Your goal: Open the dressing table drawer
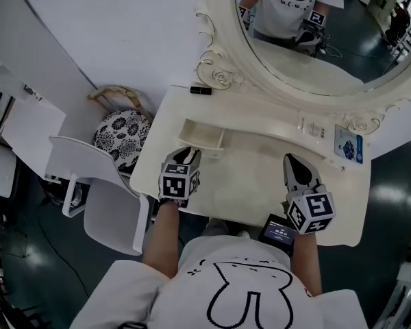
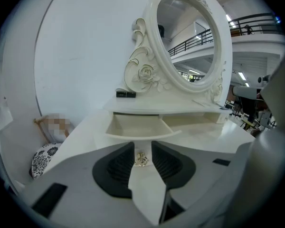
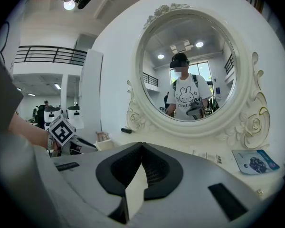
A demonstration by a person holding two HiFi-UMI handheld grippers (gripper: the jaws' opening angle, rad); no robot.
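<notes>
The white dressing table (image 1: 260, 190) has a small drawer (image 1: 204, 137) standing pulled out under its raised shelf. In the left gripper view the drawer (image 2: 137, 127) shows open and empty, and its small metal knob (image 2: 141, 159) sits in the gap between the jaws without either pad touching it. My left gripper (image 1: 187, 153) (image 2: 142, 145) is open, just in front of the drawer's front. My right gripper (image 1: 292, 160) (image 3: 142, 145) hovers over the table's right half, shut, with its tips touching and nothing held.
An oval mirror (image 1: 315, 33) in an ornate white frame backs the table. A small black item (image 1: 201, 90) lies on the shelf and a blue card (image 1: 348, 144) lies at the right. A dark device (image 1: 279, 230) rests at the front edge. A white chair (image 1: 103, 184) and a patterned cushion (image 1: 122, 132) stand at the left.
</notes>
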